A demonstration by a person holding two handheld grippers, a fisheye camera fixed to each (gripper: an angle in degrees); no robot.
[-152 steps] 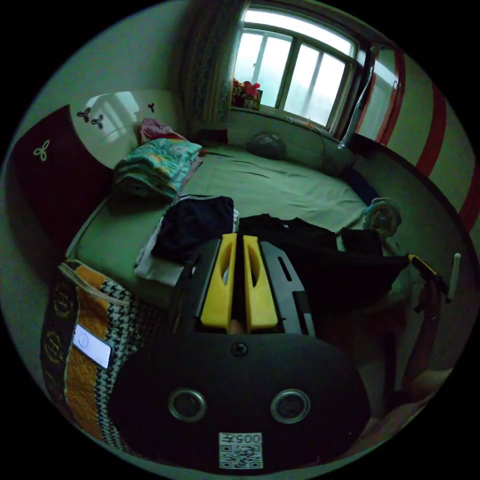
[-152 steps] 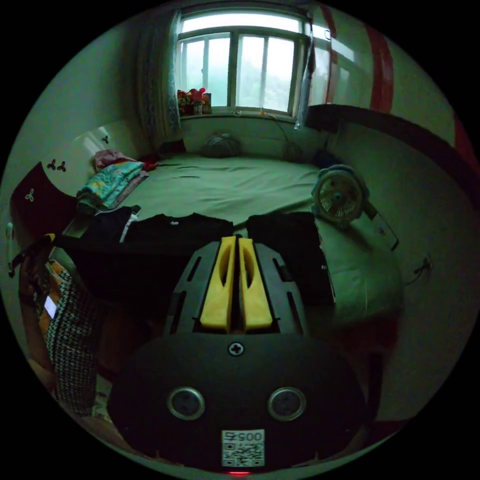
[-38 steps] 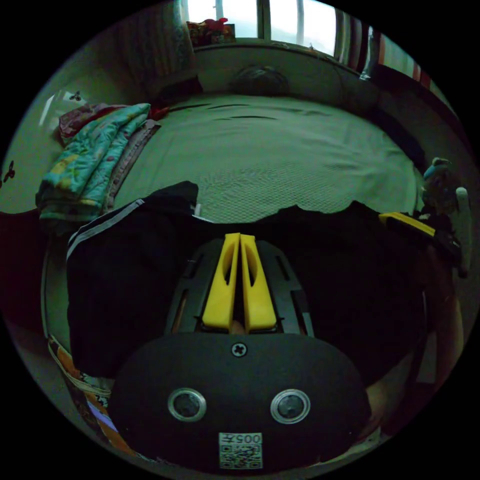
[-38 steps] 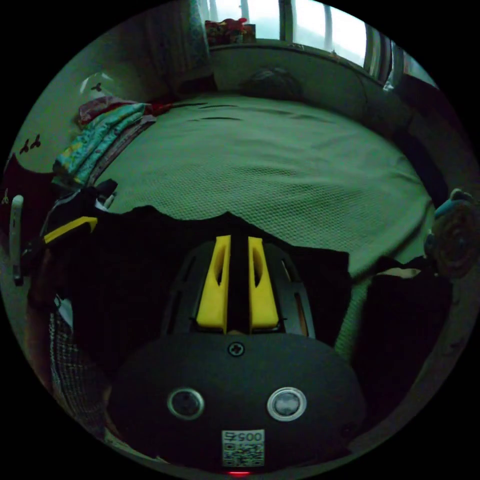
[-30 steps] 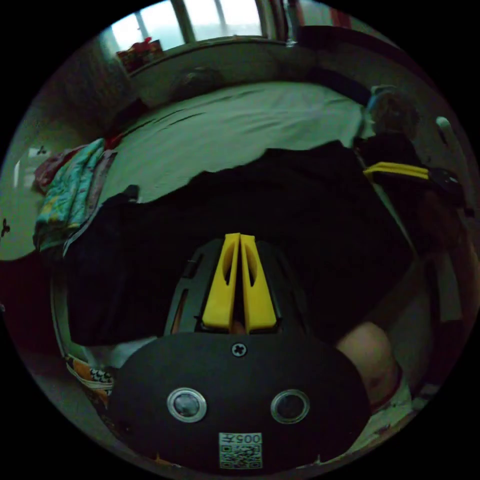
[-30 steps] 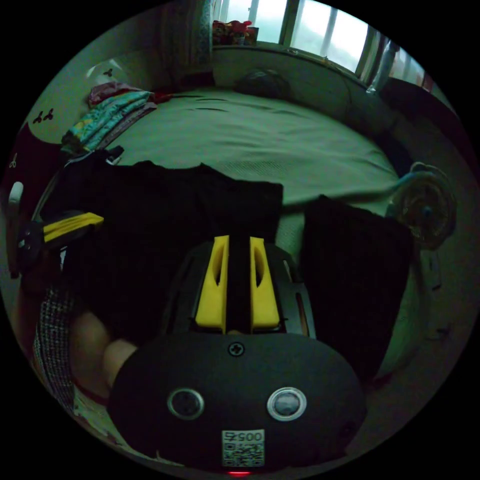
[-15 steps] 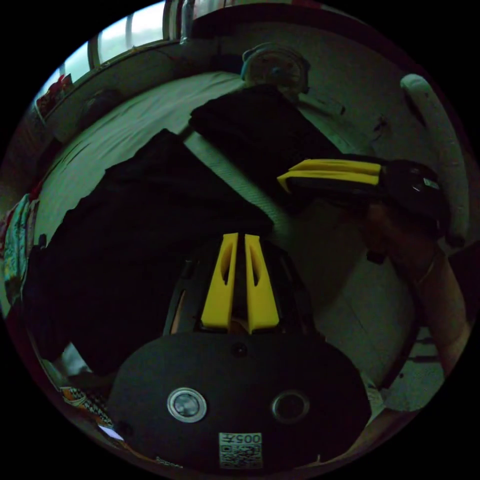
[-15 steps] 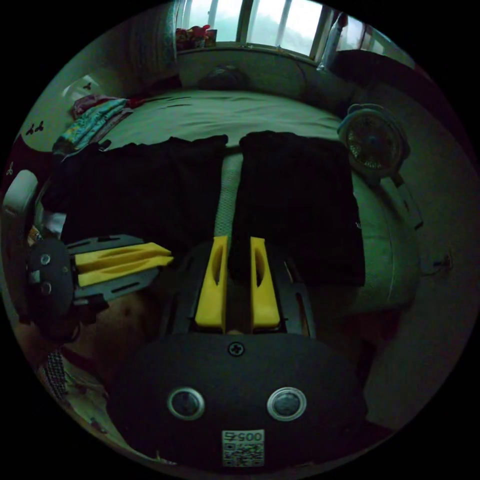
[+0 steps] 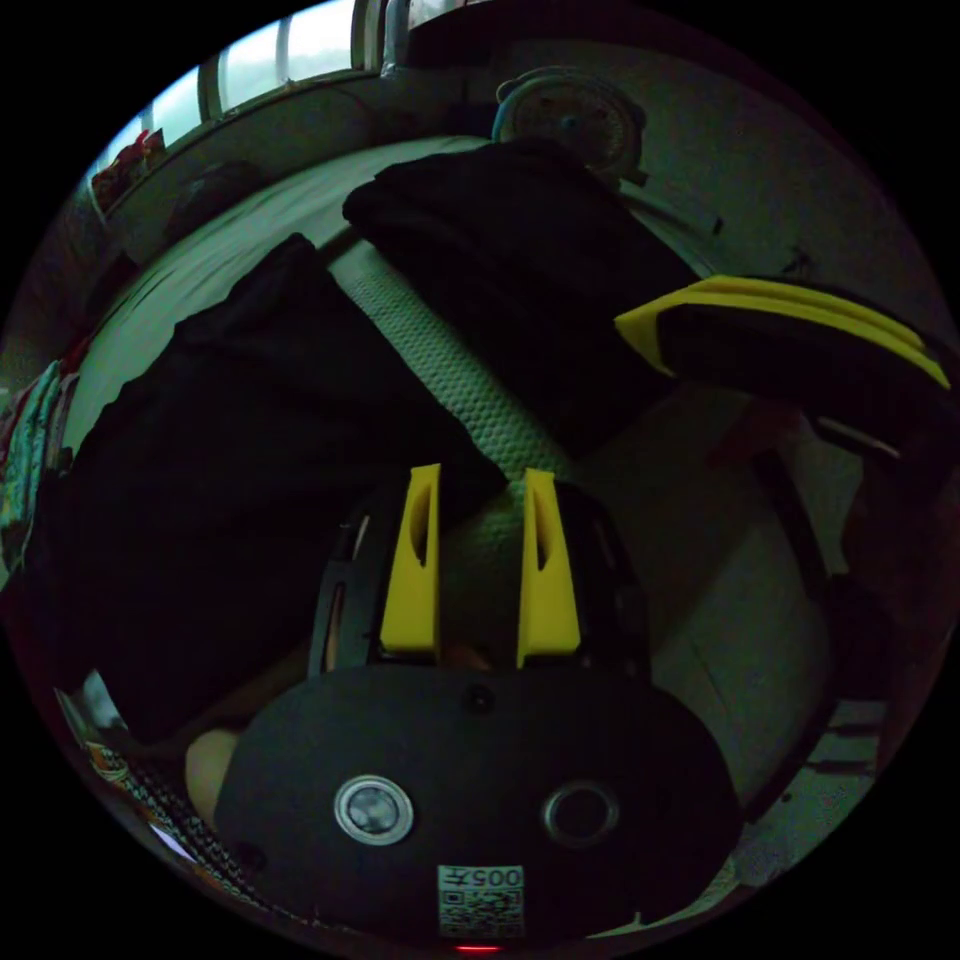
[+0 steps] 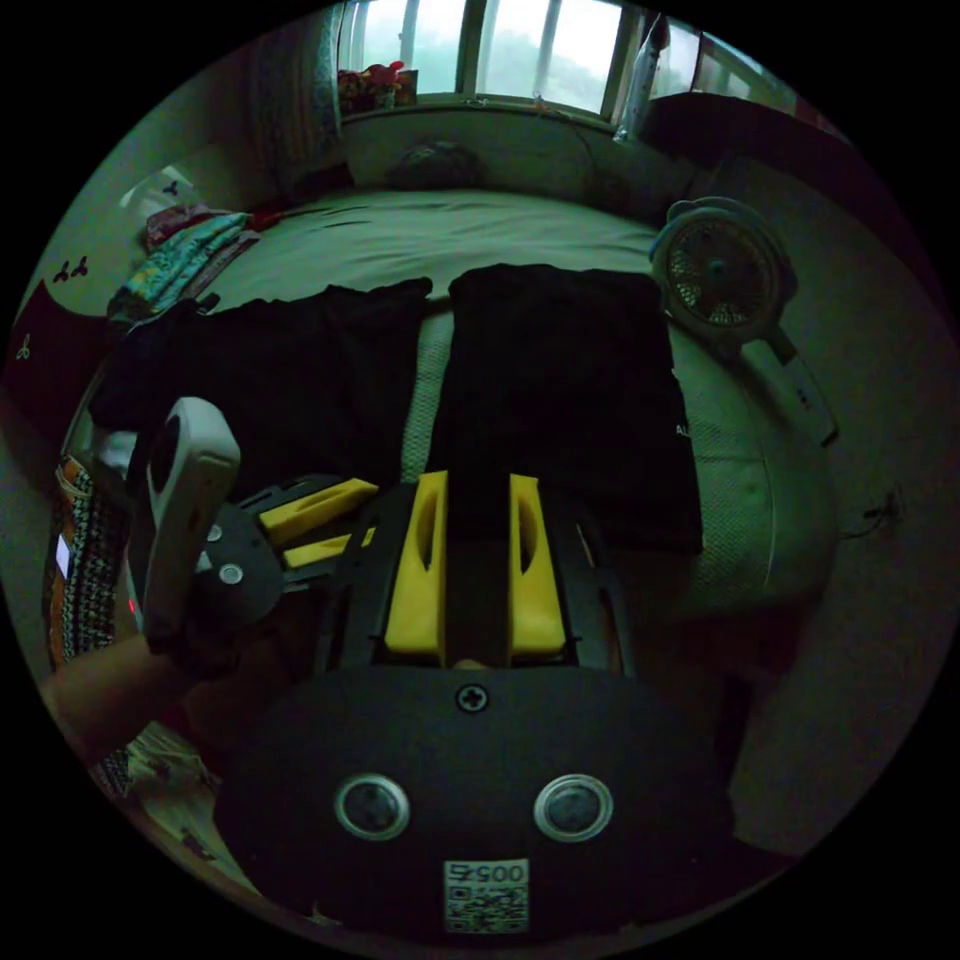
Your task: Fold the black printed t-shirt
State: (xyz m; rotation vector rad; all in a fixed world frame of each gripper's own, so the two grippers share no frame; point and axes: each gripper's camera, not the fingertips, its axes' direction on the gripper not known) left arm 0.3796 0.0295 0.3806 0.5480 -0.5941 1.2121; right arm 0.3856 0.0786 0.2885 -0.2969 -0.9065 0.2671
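The bed [image 10: 480, 235] extends ahead of both sets of jaws, its green cover reaching from the near edge to the window [image 10: 500, 45] at the far side. Two black garments lie on the near part of the bed, separated by a strip of bare cover. The black t-shirt [image 10: 290, 380], folded flat, lies ahead and to the left of the right gripper's jaws; in the left gripper view it lies to the left of the jaws [image 9: 230, 470], with its near corner next to the left jaw tip. The second black garment [image 10: 565, 390] lies directly ahead of the right gripper's jaws. A small fan [image 10: 722, 272] stands to the right beyond that garment. The left gripper [image 9: 478, 560] has its jaws spread wide, holding nothing, with bare cover visible between them. The right gripper [image 10: 474, 575] has its jaws parted by a moderate gap and grips nothing.
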